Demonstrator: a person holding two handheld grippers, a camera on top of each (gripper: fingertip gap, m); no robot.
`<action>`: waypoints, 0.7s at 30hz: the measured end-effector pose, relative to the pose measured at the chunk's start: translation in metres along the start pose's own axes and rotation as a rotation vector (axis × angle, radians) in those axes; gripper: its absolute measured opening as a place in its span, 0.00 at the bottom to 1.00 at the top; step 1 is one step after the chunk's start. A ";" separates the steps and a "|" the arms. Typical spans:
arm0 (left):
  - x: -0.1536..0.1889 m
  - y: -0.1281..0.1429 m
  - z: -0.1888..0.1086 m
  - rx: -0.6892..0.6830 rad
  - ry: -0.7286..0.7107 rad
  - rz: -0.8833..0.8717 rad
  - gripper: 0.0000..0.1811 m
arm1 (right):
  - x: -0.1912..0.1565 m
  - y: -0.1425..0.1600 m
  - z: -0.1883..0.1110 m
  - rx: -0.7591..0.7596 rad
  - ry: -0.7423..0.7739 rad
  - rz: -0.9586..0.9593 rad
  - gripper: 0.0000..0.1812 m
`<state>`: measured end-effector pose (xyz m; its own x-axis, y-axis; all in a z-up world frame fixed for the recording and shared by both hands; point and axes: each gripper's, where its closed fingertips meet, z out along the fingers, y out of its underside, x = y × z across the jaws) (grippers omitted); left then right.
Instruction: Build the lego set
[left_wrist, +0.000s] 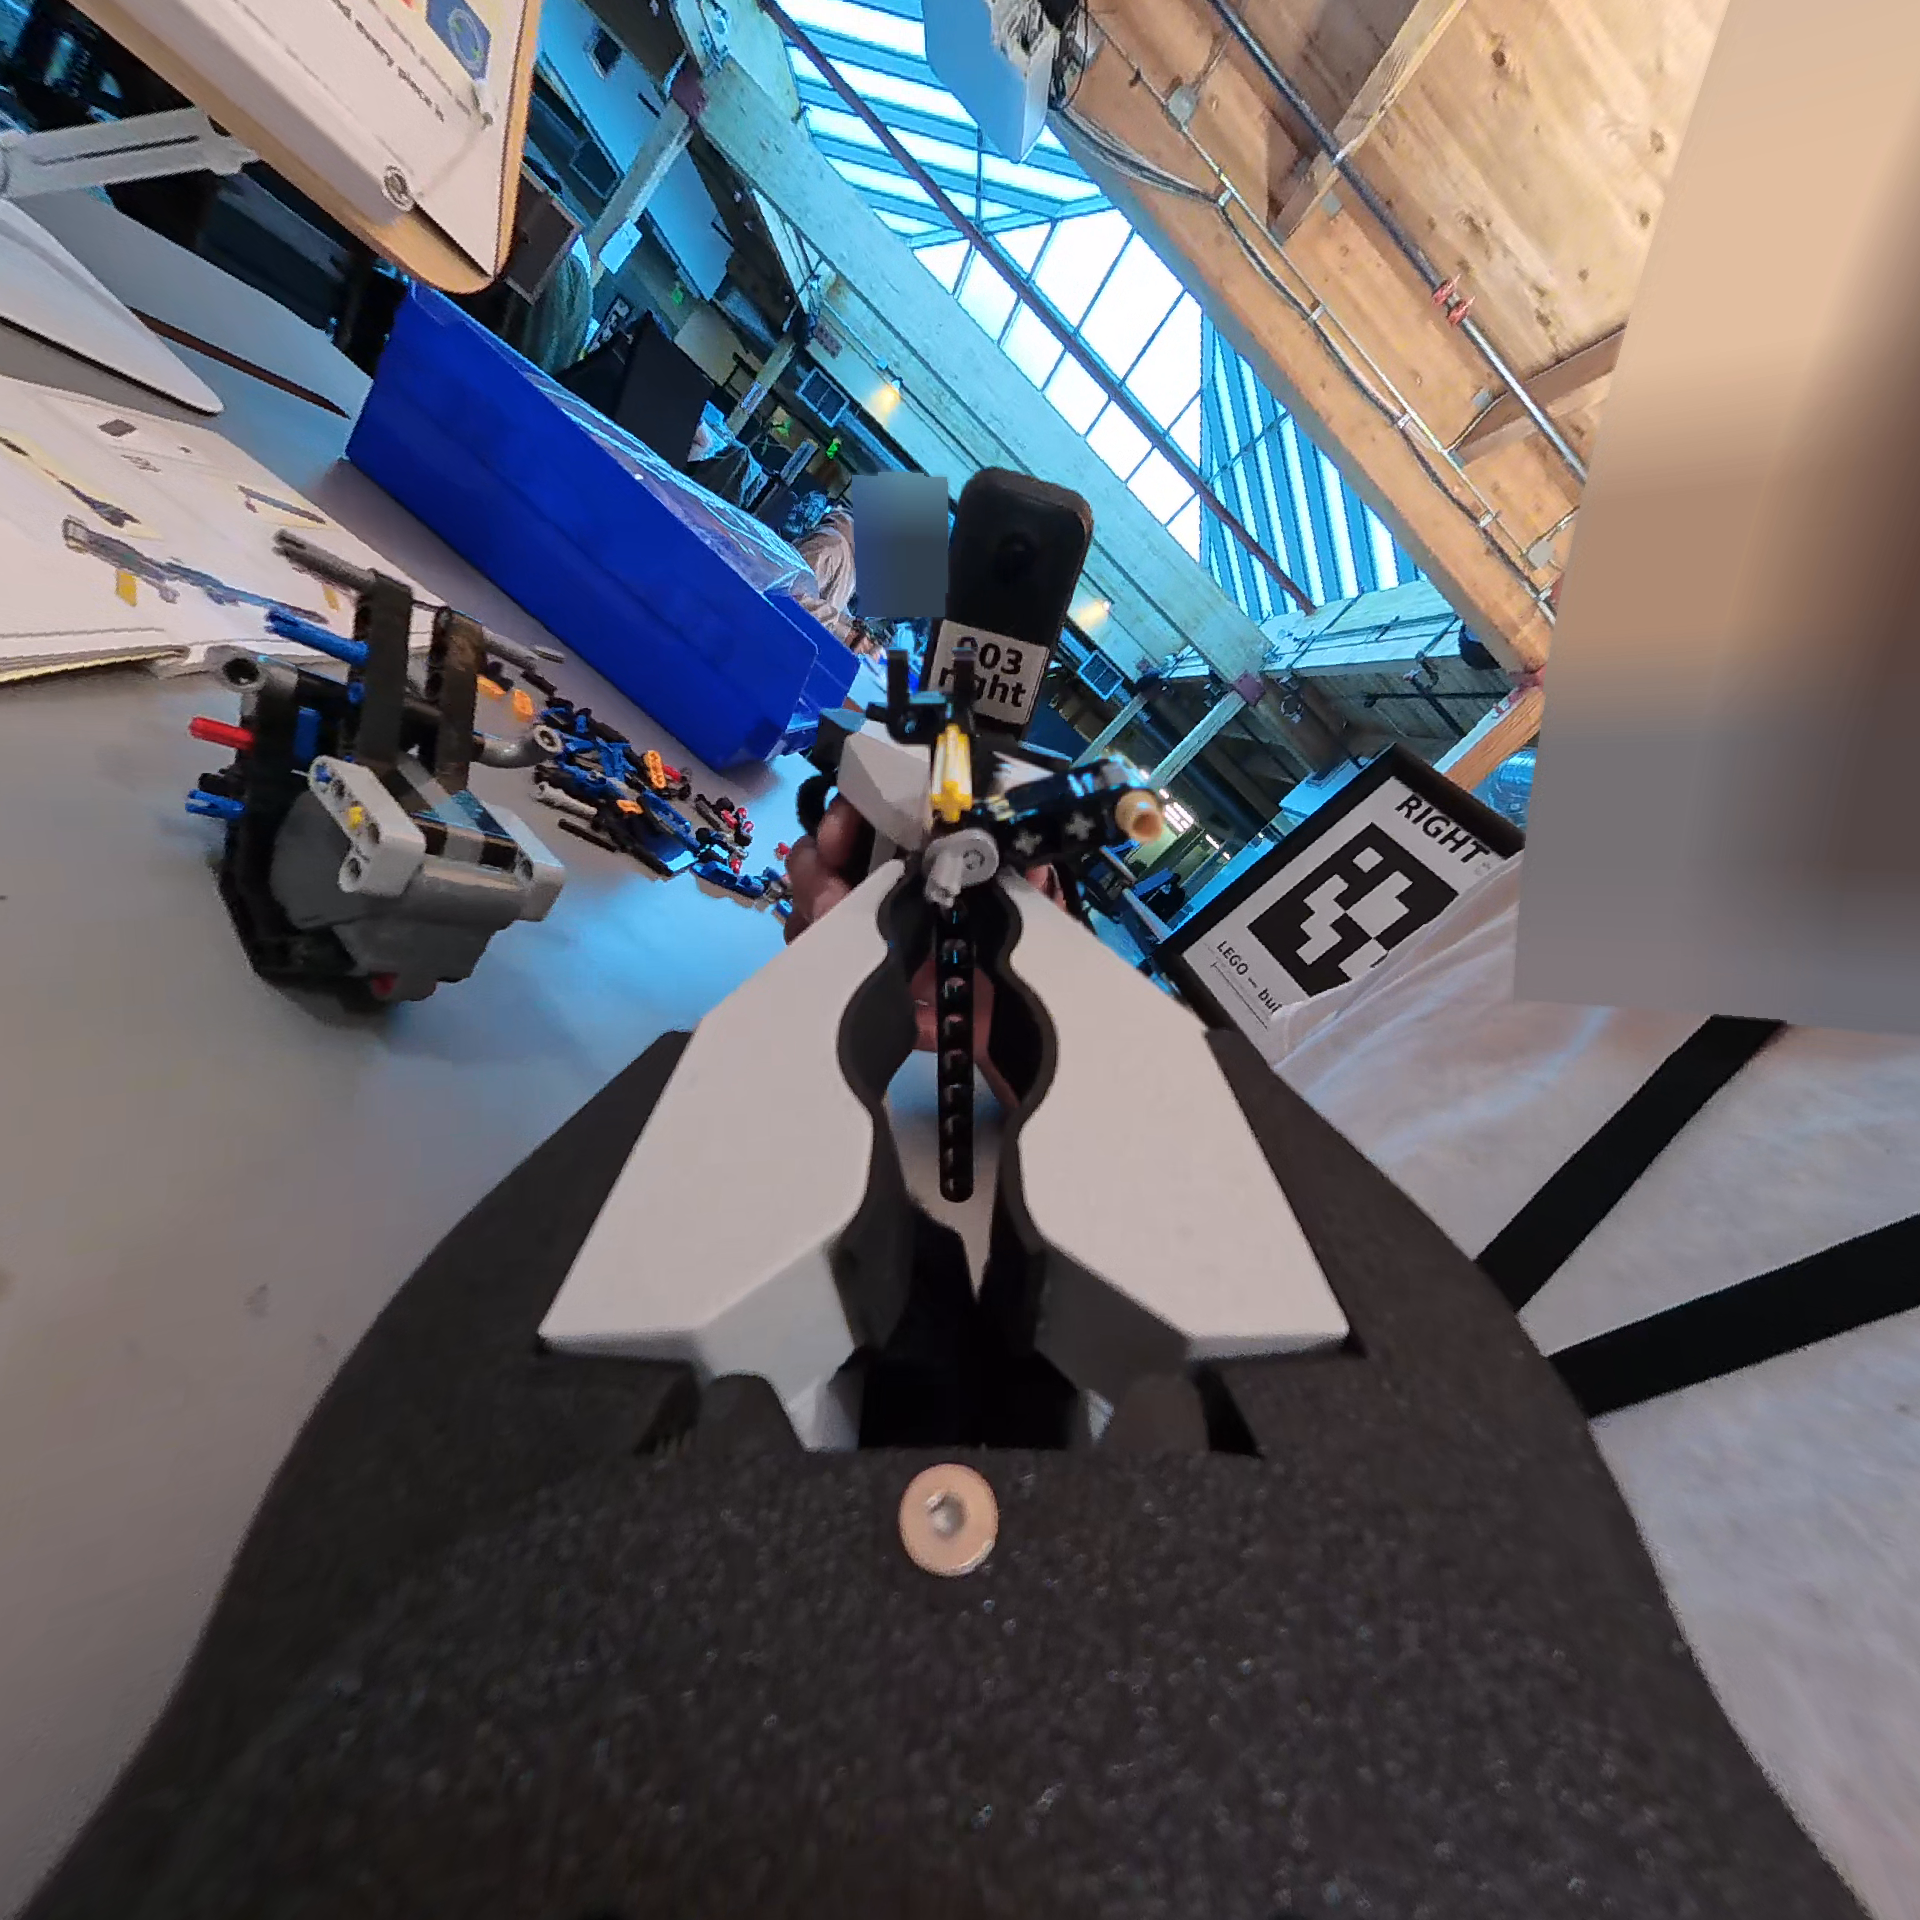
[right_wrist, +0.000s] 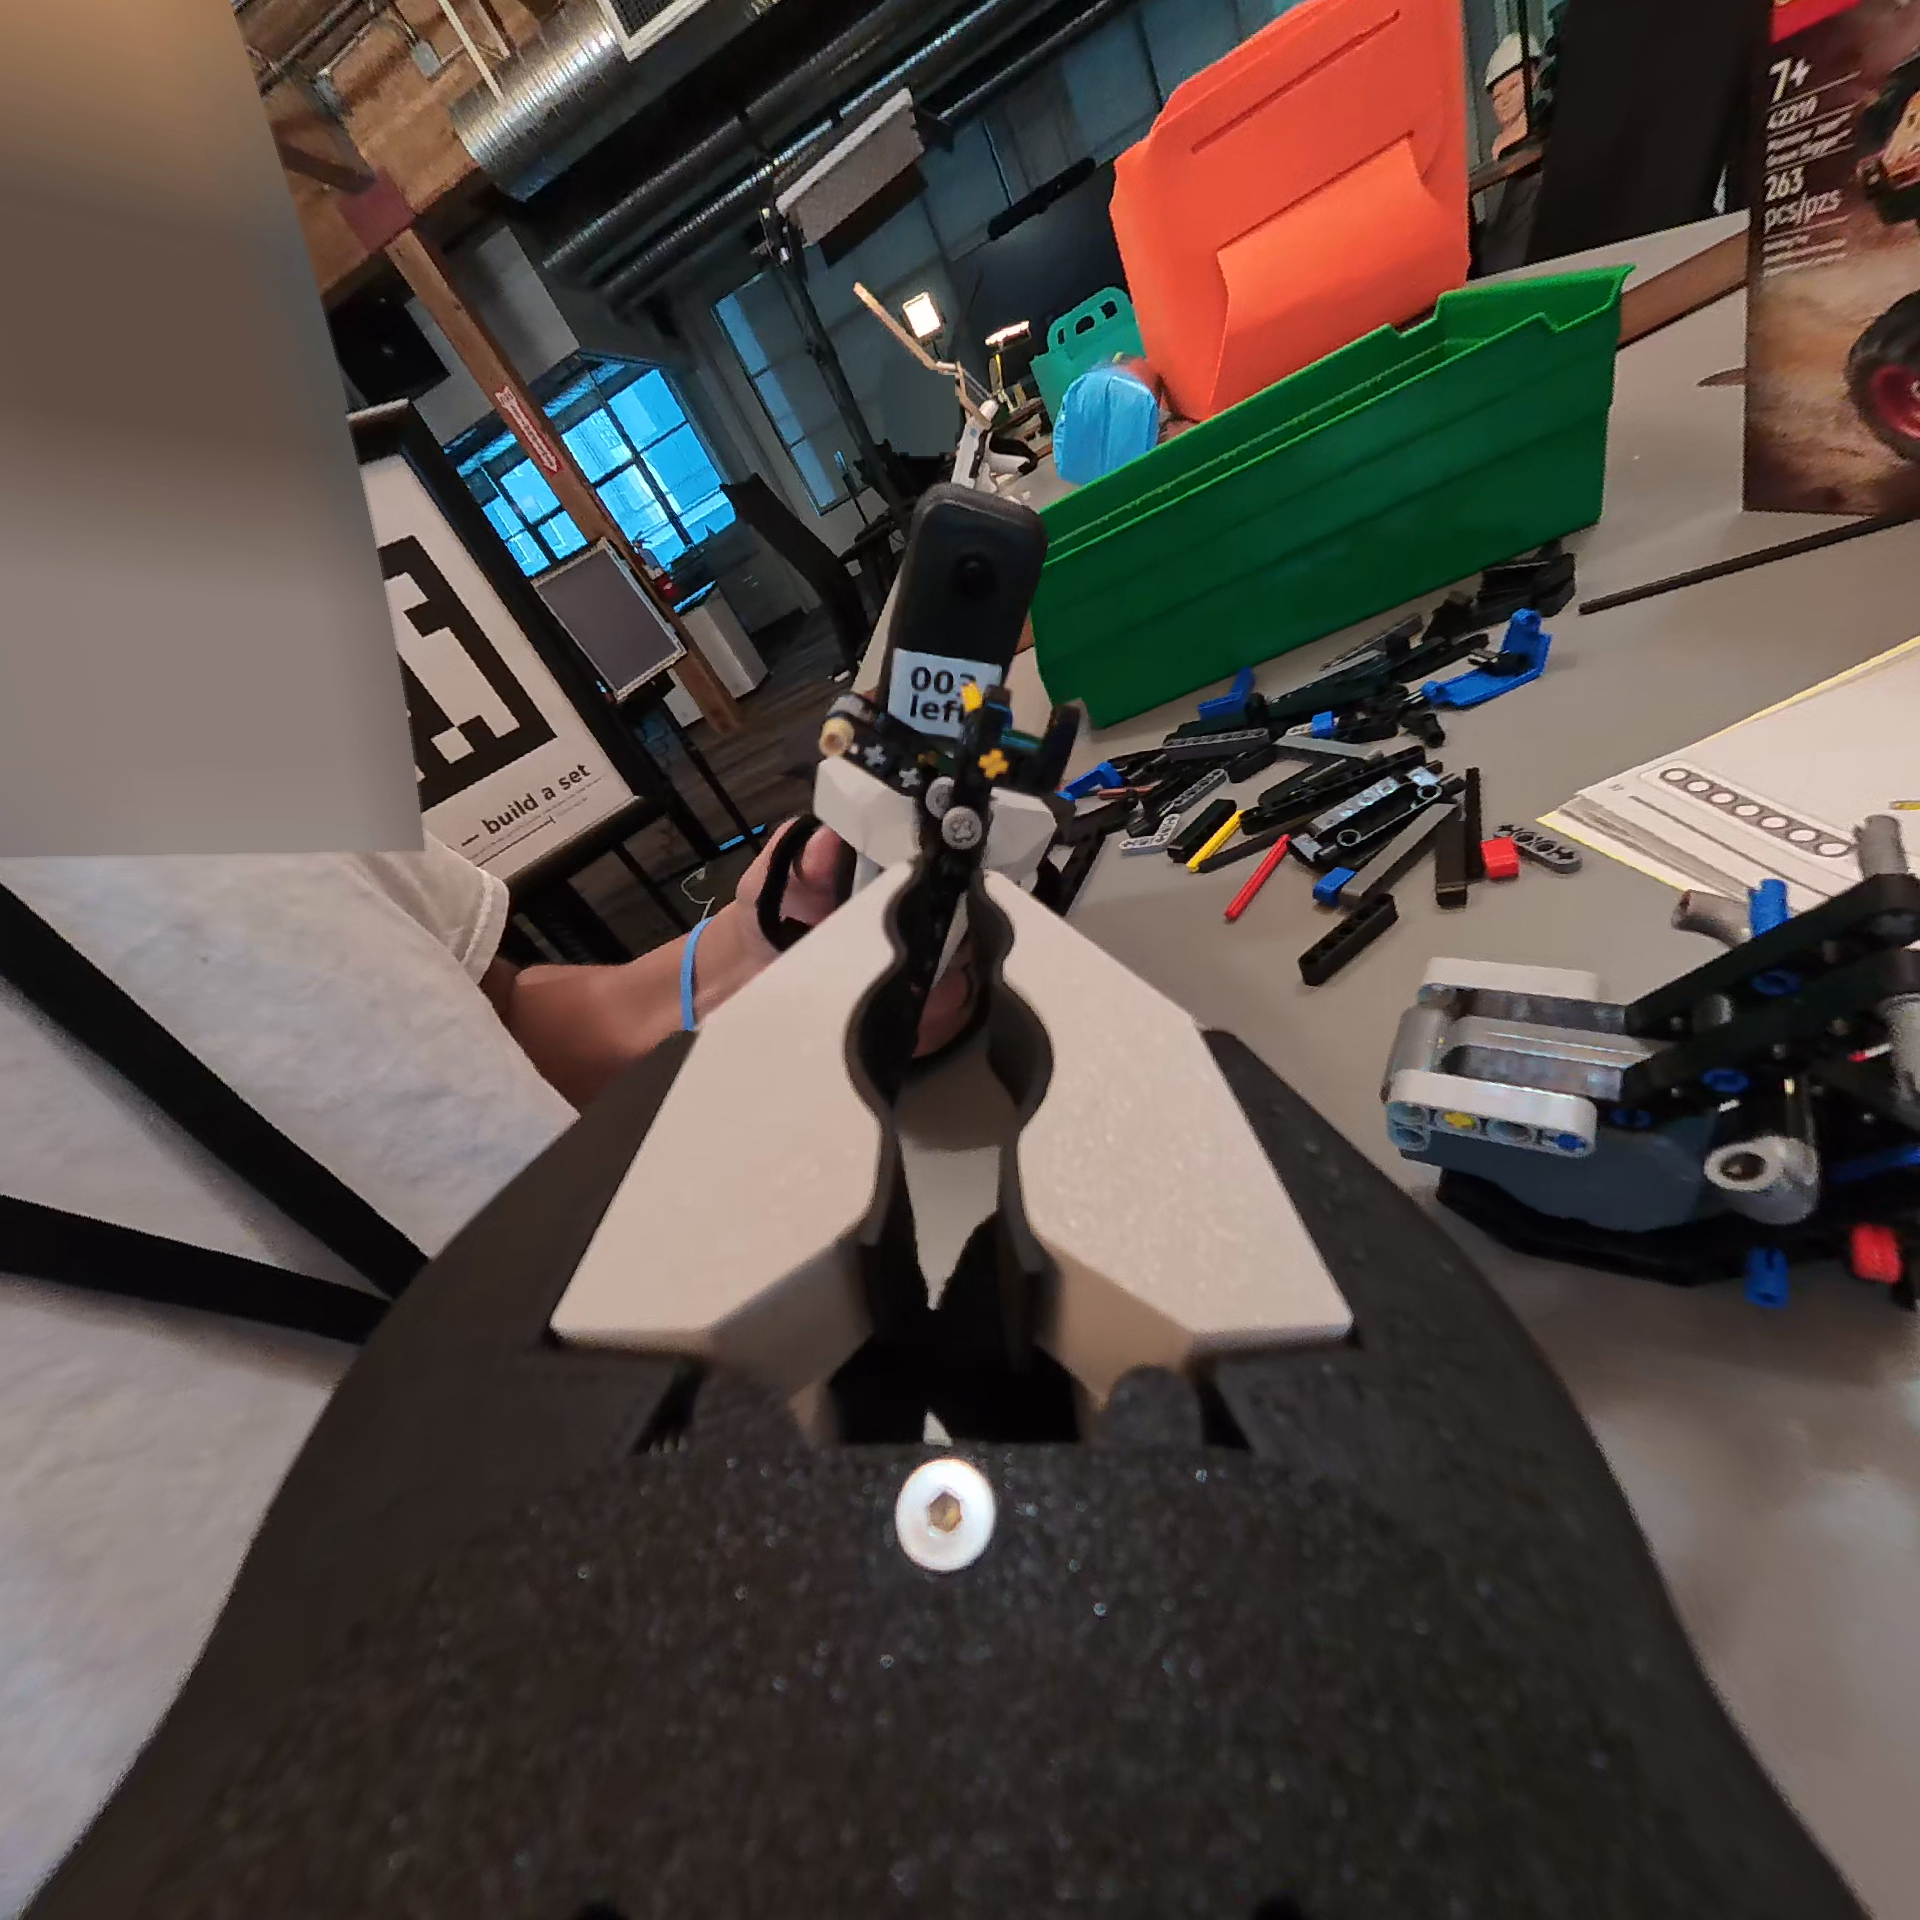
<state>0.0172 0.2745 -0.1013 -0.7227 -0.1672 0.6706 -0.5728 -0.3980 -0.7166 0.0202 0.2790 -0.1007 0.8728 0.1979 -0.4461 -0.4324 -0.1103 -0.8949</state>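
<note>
Above grey table (right_wrist: 1195, 935), both grippers' fingers (left_wrist: 904, 966) (right_wrist: 1039, 935) pinch one black lego assembly (left_wrist: 956, 1039), held tip to tip

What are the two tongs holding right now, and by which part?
Both tongs, left and right, grip one small lego assembly in the air between them. Each is shut on a black holed beam running back between its fingers.

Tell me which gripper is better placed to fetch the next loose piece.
Probably the right gripper: the loose parts pile lies on its side. Both grippers are shut on the small black assembly, so the left gripper could keep holding it.
</note>
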 end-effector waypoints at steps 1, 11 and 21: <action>0.000 0.001 0.001 -0.005 -0.003 0.002 0.03 | 0.000 0.001 0.001 -0.005 0.002 -0.005 0.02; -0.003 0.008 0.003 -0.042 -0.042 0.038 0.03 | 0.002 0.009 0.001 -0.052 -0.002 0.020 0.01; -0.014 -0.015 -0.008 0.066 -0.068 0.005 0.03 | 0.008 -0.011 -0.010 0.078 0.064 -0.040 0.09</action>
<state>0.0326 0.2901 -0.1017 -0.6964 -0.2292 0.6801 -0.5410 -0.4551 -0.7073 0.0340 0.2716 -0.0944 0.9012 0.1377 -0.4109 -0.4112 -0.0273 -0.9111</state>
